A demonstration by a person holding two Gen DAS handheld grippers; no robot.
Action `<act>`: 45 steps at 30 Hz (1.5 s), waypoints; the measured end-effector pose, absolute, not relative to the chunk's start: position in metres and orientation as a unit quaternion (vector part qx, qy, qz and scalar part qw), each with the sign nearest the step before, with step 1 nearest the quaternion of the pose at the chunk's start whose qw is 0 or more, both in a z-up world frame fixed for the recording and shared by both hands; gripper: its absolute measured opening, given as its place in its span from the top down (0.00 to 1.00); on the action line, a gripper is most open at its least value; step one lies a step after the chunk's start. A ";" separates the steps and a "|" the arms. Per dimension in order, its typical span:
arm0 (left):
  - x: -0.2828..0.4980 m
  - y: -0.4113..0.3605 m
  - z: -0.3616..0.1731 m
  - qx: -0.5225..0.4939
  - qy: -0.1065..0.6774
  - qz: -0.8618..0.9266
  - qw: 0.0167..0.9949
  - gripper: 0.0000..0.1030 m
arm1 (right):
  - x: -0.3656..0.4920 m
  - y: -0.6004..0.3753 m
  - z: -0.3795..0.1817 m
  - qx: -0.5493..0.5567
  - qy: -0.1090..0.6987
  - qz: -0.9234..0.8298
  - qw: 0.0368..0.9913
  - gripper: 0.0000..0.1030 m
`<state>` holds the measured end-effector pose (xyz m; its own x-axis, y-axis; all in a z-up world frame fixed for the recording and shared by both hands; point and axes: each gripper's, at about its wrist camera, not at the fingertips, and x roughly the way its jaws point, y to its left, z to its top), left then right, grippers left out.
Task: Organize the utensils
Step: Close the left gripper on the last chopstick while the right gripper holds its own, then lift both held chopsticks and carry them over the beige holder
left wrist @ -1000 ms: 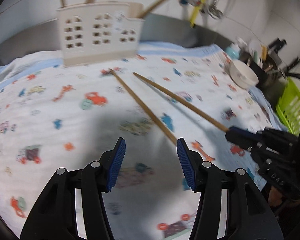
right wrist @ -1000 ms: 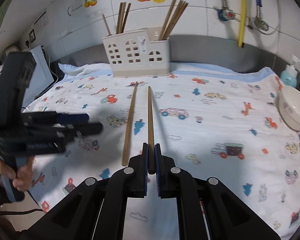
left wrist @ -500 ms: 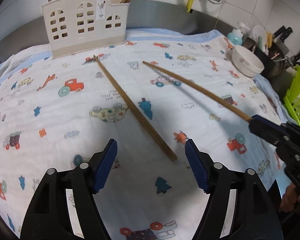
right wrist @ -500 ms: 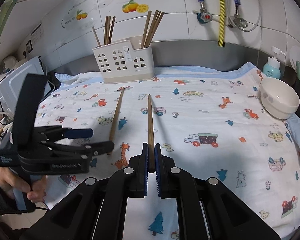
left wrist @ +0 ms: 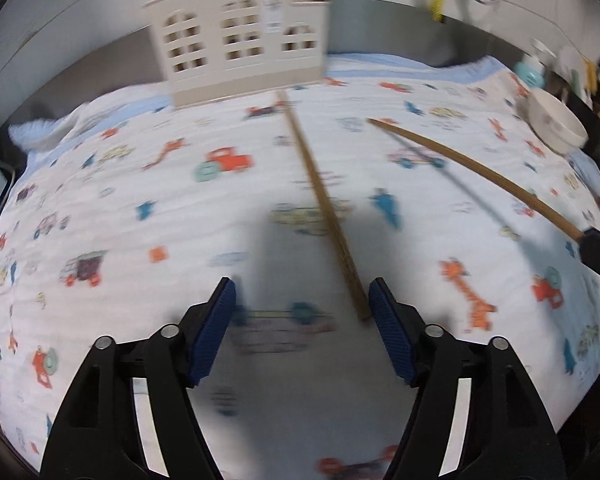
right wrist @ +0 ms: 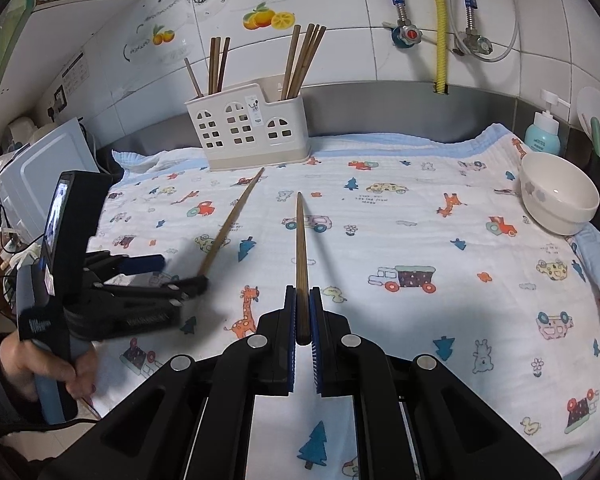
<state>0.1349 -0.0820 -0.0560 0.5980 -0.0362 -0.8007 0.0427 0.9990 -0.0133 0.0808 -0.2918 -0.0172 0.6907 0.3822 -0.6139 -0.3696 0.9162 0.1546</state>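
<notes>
A loose wooden chopstick lies on the printed cloth, pointing at the cream house-shaped holder, which holds several chopsticks. My left gripper is low over the cloth at that chopstick's near end. The end sits between the closing jaws, close beside the right pad, and the pads do not press it. My right gripper is shut on the near end of a second chopstick, whose tip points toward the holder.
A white bowl stands on the cloth's right edge, with a blue soap bottle behind it. A grey appliance is at the far left. A hand grips the left tool's handle. Pipes run down the tiled wall.
My left gripper has swung over and dropped so the lying chopstick's end now sits between its fingers, which stand wider than a second ago. The right gripper still clamps its chopstick.
</notes>
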 end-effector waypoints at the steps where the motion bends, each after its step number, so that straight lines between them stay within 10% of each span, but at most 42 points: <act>1: 0.135 -0.075 -0.056 -0.009 0.447 -0.025 0.894 0.40 | 0.081 -0.291 -0.017 0.010 0.336 0.205 0.919 0.94; 18: 0.140 -0.074 -0.053 -0.012 0.435 -0.097 0.895 0.92 | 0.085 -0.273 -0.012 0.000 0.334 0.214 0.918 0.94; 45: 0.131 0.018 0.063 -0.087 0.267 -0.130 0.951 0.95 | 0.112 -0.243 0.114 -0.013 0.239 0.256 0.937 0.94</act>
<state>0.1313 0.0181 0.0631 0.8240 -0.2936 -0.4846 0.2007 0.9511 -0.2350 0.1120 -0.2434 0.1143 0.7548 0.4741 -0.4533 -0.4862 0.8683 0.0986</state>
